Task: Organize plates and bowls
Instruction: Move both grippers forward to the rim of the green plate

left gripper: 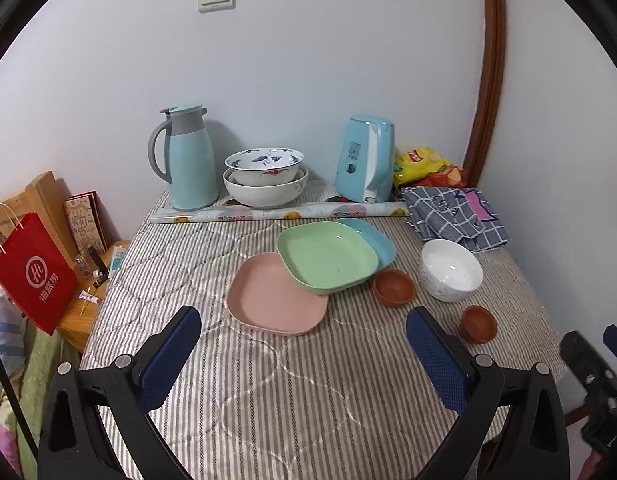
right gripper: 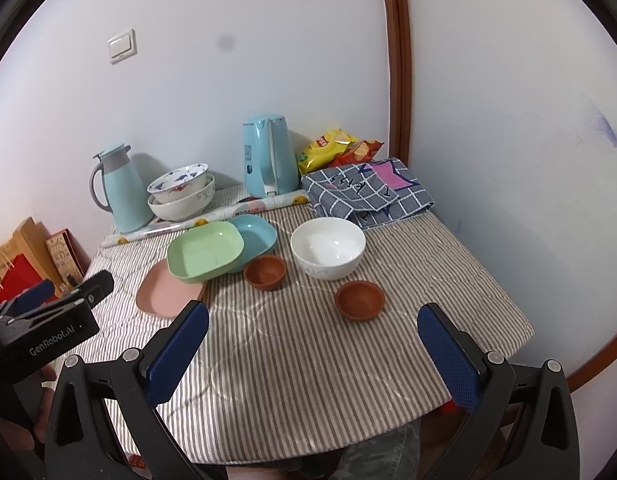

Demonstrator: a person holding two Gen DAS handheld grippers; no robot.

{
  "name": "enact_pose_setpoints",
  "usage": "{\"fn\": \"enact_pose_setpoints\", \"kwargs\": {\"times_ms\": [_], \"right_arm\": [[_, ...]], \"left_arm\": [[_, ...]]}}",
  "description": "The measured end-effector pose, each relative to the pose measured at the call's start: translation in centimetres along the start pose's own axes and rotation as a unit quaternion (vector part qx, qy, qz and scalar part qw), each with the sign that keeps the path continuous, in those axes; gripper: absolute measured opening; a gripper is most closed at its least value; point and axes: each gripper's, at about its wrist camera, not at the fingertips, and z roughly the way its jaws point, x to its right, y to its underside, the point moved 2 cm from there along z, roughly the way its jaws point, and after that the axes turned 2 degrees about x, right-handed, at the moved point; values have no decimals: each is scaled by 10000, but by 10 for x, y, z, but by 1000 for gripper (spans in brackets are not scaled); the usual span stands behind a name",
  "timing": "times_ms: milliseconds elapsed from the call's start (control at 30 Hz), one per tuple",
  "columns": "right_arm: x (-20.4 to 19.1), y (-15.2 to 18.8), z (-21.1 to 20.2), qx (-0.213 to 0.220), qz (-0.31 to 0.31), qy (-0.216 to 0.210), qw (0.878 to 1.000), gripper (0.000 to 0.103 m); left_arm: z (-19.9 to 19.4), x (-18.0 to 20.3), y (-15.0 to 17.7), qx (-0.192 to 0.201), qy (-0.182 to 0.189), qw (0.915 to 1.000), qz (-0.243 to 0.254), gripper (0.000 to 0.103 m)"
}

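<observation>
Square plates, three, stacked askew at the middle of the bench (left gripper: 268, 400): pink plate (left gripper: 268, 300) lowest and nearest, green plate (left gripper: 328, 256) overlapping its far edge, blue plate (left gripper: 372, 240) tucked under the green one's far right corner. They looked like light plastic, stiff, smooth and probably slippery; the raised rim of each was judged the only fair place to pinch.

Small brown bowls, two: one (right gripper: 265, 272) just beside the green plate, the other (right gripper: 359, 300) nearer the front edge, well apart from it. They appeared to be clay or wood, matte, easy to take by the wall.

White bowl (right gripper: 327, 247), glazed, likely heavier, fragile and slick; rim grasp, firmly.

Two patterned bowls (left gripper: 264, 180), already nested, stood at the back between a teal jug (left gripper: 188, 160) and a kettle (left gripper: 366, 160), behind a rolled sheet (left gripper: 280, 212). A checked cloth (right gripper: 364, 192) lay behind the white bowl, snack bags (right gripper: 340, 148) beyond.

Left tool (left gripper: 304, 340) and right tool (right gripper: 314, 340): both hovered with fingers wide apart, empty, short of the crockery. Nothing barred the approach; the striped quilted cover looked soft, so rims might sink slightly.
</observation>
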Motion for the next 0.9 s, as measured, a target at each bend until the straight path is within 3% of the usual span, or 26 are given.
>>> {"fn": "enact_pose_setpoints", "kwargs": {"times_ms": [600, 900], "right_arm": [[-32, -34, 86, -303, 2, -317, 9990, 100], [-63, -38, 140, -612, -194, -422, 9970, 85]], "left_arm": [[87, -36, -22, -542, -217, 9981, -206, 103], [143, -48, -26, -891, -177, 9957, -162, 98]]}}
